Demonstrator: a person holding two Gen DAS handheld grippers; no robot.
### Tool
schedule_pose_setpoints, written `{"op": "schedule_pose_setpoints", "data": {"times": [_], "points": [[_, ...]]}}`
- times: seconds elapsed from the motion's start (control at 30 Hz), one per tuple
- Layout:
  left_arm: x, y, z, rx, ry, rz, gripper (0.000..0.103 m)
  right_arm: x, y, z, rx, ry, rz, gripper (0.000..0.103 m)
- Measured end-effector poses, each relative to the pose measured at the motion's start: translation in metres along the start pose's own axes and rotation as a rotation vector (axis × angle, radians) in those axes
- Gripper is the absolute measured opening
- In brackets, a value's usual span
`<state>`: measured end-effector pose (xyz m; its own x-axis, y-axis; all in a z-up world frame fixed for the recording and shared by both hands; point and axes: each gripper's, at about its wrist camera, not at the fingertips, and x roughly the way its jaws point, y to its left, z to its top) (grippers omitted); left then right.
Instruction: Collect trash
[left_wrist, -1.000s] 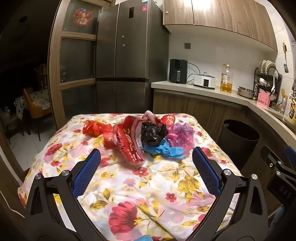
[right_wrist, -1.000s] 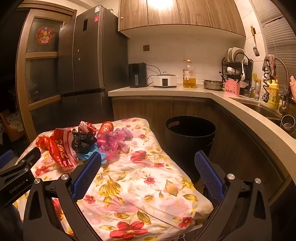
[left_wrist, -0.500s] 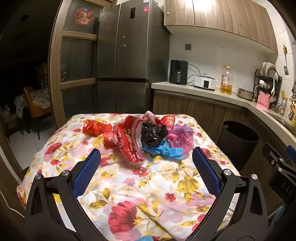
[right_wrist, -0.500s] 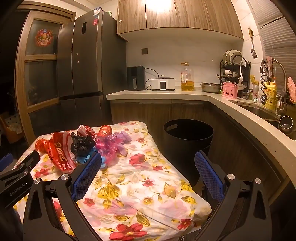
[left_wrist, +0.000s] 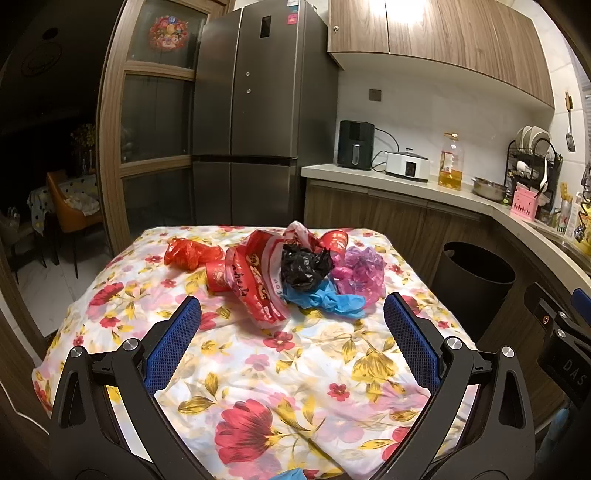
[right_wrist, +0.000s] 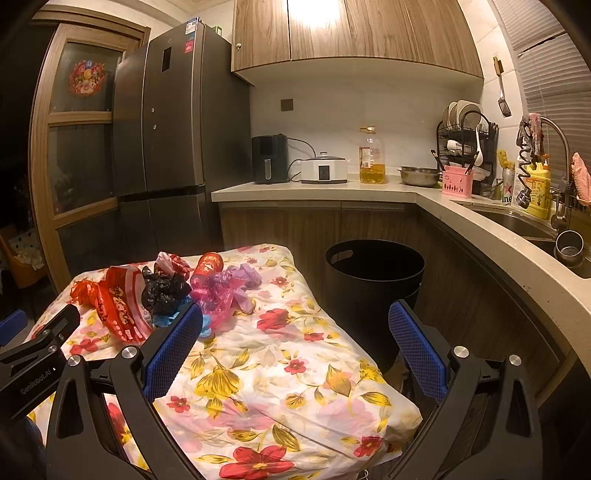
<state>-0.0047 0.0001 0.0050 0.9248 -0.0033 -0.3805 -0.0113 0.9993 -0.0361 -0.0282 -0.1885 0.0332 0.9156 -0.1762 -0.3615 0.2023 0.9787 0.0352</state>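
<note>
**Nothing collected yet: the whole pile waits**

I hold both claws wide open and empty, the left claw (left_wrist: 291, 325) and right claw (right_wrist: 295, 332) hovering short of the trash pile (left_wrist: 295, 266) on the flowered cloth of the counter (left_wrist: 266, 369). I judge no piece binned so far. The pile is soft, crinkly film: a black plastic bag (left_wrist: 304, 266), a pink bag (left_wrist: 360, 271), a limp blue glove (left_wrist: 325, 299), red printed wrappers (left_wrist: 255, 284). The round black bin (right_wrist: 373, 280) stands right of the counter.

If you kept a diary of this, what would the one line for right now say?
stage: approach | left gripper: open, empty | right gripper: open, empty | trash pile: untouched on table | bin: beside table
</note>
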Motion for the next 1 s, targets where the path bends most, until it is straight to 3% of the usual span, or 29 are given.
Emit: {"op": "schedule_pose_setpoints", "data": {"times": [1.0], "points": [[-0.0002,0.0021,-0.0008,-0.008,-0.004,-0.004,0.097,-0.0032,0.0009,0.0009,0.003,-0.007,-0.004,0.098]]}}
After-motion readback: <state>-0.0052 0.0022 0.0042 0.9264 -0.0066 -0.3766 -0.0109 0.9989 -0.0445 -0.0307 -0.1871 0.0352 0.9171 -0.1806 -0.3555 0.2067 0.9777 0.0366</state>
